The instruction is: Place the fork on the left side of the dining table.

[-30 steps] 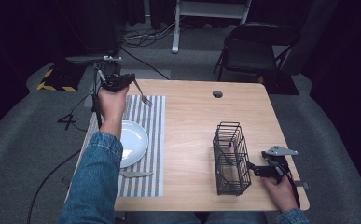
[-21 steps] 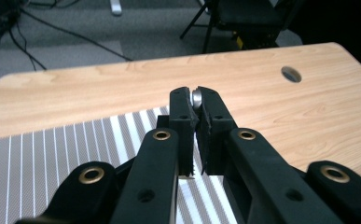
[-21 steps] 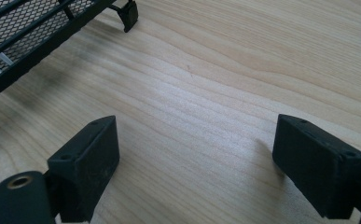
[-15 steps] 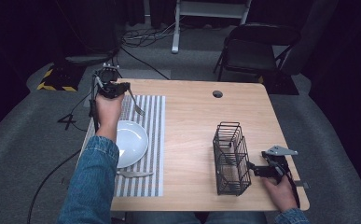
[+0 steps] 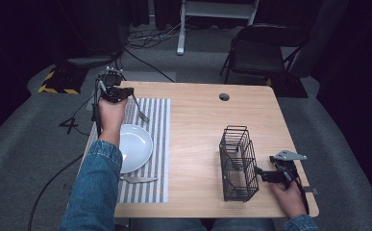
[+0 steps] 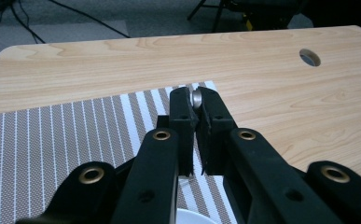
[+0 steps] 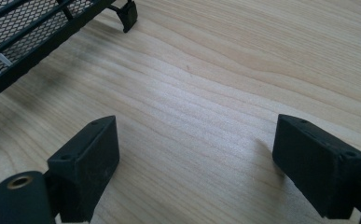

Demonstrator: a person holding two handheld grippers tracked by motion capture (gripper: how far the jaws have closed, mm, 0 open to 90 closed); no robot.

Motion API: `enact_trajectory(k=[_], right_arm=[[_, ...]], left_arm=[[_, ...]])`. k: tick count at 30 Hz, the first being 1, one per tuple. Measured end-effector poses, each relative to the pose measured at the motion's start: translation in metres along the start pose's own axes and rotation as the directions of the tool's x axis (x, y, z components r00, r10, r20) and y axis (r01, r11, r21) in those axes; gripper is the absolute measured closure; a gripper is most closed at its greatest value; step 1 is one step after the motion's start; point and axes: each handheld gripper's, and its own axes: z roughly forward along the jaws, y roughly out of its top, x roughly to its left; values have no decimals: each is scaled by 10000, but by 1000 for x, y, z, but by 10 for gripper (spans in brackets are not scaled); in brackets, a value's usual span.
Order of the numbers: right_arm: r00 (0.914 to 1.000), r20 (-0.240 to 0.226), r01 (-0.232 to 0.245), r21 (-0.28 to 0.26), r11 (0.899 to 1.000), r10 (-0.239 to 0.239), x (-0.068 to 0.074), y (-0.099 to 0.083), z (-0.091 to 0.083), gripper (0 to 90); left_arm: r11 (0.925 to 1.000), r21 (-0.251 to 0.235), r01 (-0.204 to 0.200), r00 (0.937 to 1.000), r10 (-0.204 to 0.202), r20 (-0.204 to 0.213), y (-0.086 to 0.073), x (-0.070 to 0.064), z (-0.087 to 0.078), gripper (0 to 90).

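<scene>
My left gripper (image 5: pixel 127 91) hovers over the far end of the striped placemat (image 5: pixel 157 144), shut on the handle of a silver utensil (image 5: pixel 140 109). The utensil slants down and right from the jaws toward the mat. In the left gripper view, the handle's rounded metal end (image 6: pixel 197 98) sits pinched between the closed jaws of the left gripper (image 6: pixel 196 105). A white plate (image 5: pixel 134 147) lies on the mat below my hand, with a knife (image 5: pixel 138 179) near its front. My right gripper (image 5: pixel 260 174) rests open beside the black wire basket (image 5: pixel 238 161); nothing lies between the fingers of the right gripper (image 7: pixel 197 154).
The wooden table (image 5: pixel 198 125) has a round cable hole (image 5: pixel 224 96) at the back. The basket's foot and mesh wall (image 7: pixel 38 28) stand just ahead of my right jaws. A black chair (image 5: pixel 263 53) and cables (image 5: pixel 145 36) are on the floor behind.
My left gripper has drifted left and slightly nearer with the utensil, whose tip now hangs lower over the mat. The right gripper has not moved.
</scene>
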Motion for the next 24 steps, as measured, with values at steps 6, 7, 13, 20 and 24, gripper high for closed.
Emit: enact_trajectory(k=[6,7,13,20,24], right_arm=[[10000,0,1,0,10000,-1,0,0,0,147],[10000,0,2,-1,10000,-2,0,0,0,146],[10000,0,4,0,10000,-4,0,0,0,147],[10000,1,1,-1,10000,-1,0,0,0,147],[10000,3,1,-2,10000,-1,0,0,0,147]], left_arm=[[9999,73,114,9999,-114,13,0,2,2,852],[9999,48,116,9999,-116,-93,-1,4,2,846],[9997,177,160,9980,-149,-619,-4,9,3,733],[9973,404,609,9934,-566,-998,-10,22,7,553],[9946,603,843,9906,-771,-1130,-11,31,7,481]])
